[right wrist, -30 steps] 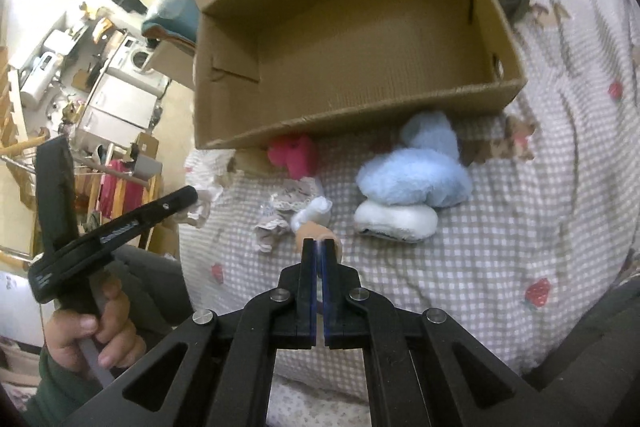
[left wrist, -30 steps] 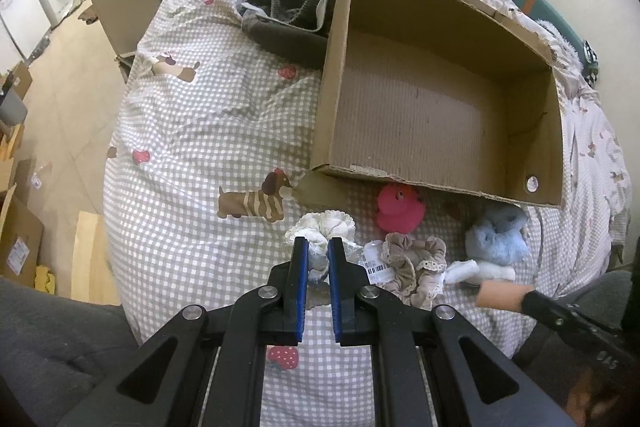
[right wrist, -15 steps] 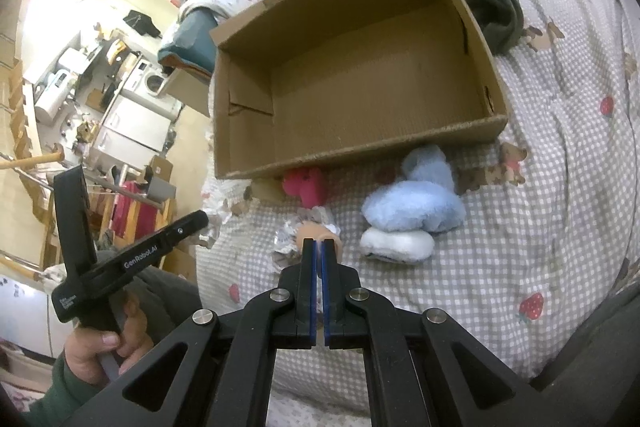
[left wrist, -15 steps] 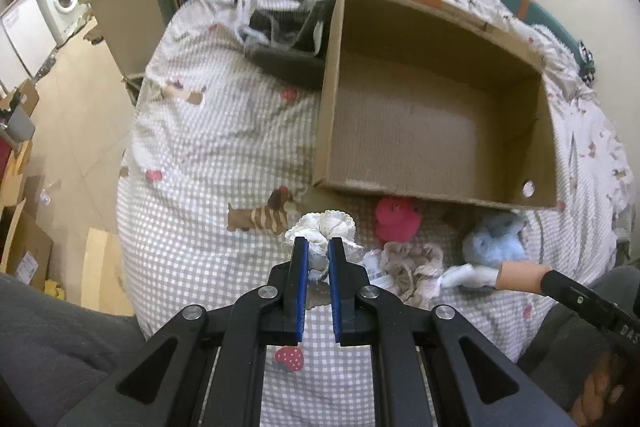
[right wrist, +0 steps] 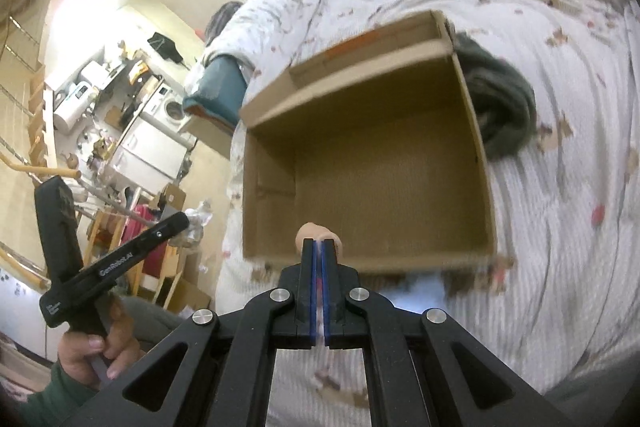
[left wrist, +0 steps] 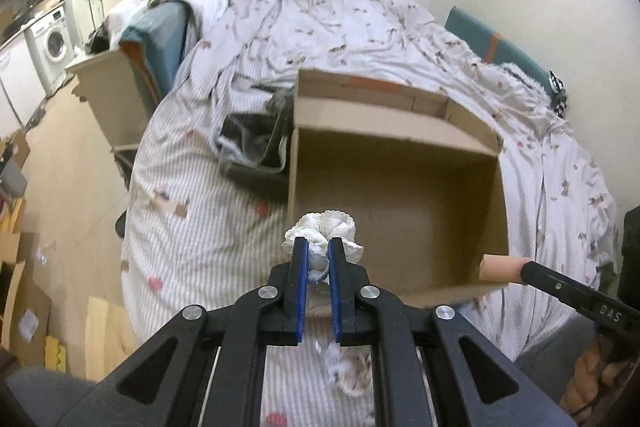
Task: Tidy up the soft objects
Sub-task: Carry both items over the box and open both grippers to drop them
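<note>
My left gripper is shut on a white frilly scrunchie and holds it in the air at the near left corner of the open cardboard box. My right gripper is shut on a small peach-coloured soft piece, held at the box's near rim. That piece also shows in the left wrist view, at the box's near right corner. The box looks empty inside. A beige scrunchie lies on the bed below my left gripper, partly hidden.
The box sits on a bed with a checked, dog-print cover. A dark grey garment lies against the box's left side; it also shows in the right wrist view. The floor and furniture lie off the bed's left edge.
Both grippers have risen and moved forward from the bed toward the box, each carrying its item. The toys on the cover have dropped out of sight below the box's near rim.
</note>
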{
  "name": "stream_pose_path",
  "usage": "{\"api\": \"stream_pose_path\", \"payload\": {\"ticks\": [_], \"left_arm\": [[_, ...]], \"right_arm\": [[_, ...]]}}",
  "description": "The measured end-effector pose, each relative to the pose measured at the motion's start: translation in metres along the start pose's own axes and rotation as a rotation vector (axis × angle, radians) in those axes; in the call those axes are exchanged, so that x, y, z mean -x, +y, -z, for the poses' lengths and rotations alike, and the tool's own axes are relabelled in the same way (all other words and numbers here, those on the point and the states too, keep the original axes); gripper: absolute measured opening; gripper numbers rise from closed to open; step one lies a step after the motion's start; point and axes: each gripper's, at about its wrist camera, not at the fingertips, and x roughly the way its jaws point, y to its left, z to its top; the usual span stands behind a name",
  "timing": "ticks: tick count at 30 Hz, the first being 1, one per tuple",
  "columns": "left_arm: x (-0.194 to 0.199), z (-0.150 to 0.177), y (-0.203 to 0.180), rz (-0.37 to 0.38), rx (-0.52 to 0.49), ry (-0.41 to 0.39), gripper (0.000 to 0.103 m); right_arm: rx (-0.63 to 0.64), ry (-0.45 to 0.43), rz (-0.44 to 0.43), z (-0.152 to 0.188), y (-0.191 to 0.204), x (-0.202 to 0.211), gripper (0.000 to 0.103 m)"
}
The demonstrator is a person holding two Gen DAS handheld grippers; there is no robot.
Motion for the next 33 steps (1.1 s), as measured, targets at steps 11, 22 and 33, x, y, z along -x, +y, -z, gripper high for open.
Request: {"api": "stream_pose_path", "payload": {"ticks": [11,22,33], "left_arm": [[-0.061,0.002,-0.023,0.065,-0.038,0.04,0.009],[-0.093,0.025,-0.03,0.005,-0.08,0.073,0.009],[-0.098,0.028,-0.024,-0.011,-0.042,0.104,0.009]], "right_arm": [[-0.031,-0.009,0.024,-0.015,-0.022,-0.043,0.004],[0.011,0.056,0.093,-0.004,-0.022,-0.071,0.004],[0.042,0.077,0.133,-0.004,-0.018,-0.081,0.004]]}}
